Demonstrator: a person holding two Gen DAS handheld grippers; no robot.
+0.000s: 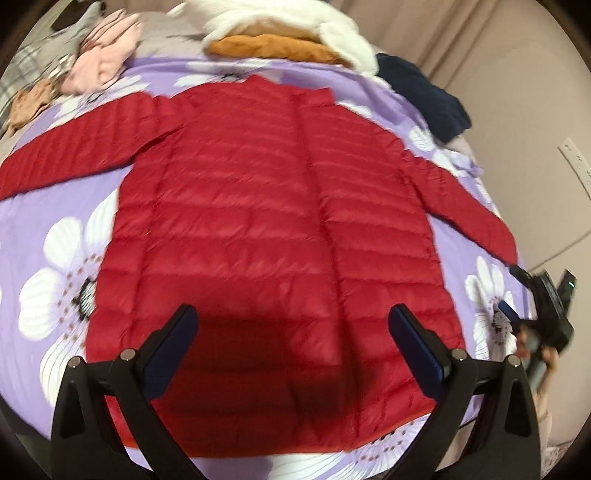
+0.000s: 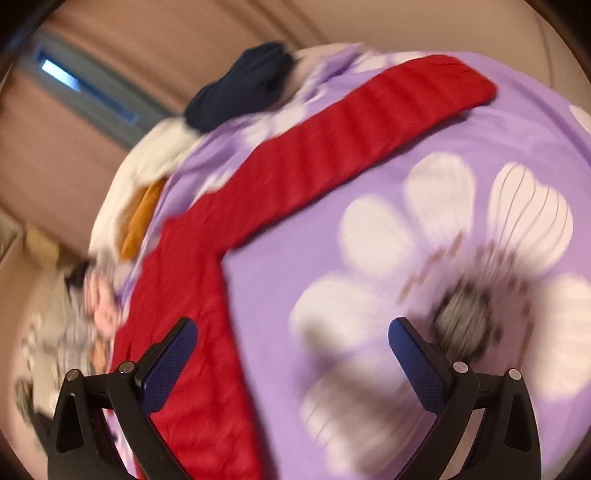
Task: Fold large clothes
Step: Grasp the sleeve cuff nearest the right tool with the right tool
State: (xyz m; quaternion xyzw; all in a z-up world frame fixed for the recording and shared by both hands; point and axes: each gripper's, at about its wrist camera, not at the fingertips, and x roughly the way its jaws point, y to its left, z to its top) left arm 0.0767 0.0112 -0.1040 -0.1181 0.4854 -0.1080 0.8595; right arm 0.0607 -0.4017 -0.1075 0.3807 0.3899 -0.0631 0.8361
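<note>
A red quilted puffer jacket (image 1: 266, 206) lies flat on a purple flowered bedspread (image 1: 55, 236), collar far, both sleeves spread out. My left gripper (image 1: 293, 325) is open and empty, hovering above the jacket's lower hem. My right gripper (image 2: 293, 336) is open and empty over the bedspread (image 2: 406, 221), beside the jacket's right side (image 2: 192, 295) and below its right sleeve (image 2: 351, 129). The right gripper also shows at the right edge of the left wrist view (image 1: 543, 314), just past the sleeve cuff (image 1: 498, 236).
More clothes lie along the bed's far edge: a pink garment (image 1: 103, 51), a tan one (image 1: 29, 107), an orange one (image 1: 273, 48) under a white fleece (image 1: 295, 22), and a navy one (image 1: 424, 96). A beige wall (image 1: 517, 110) runs along the right.
</note>
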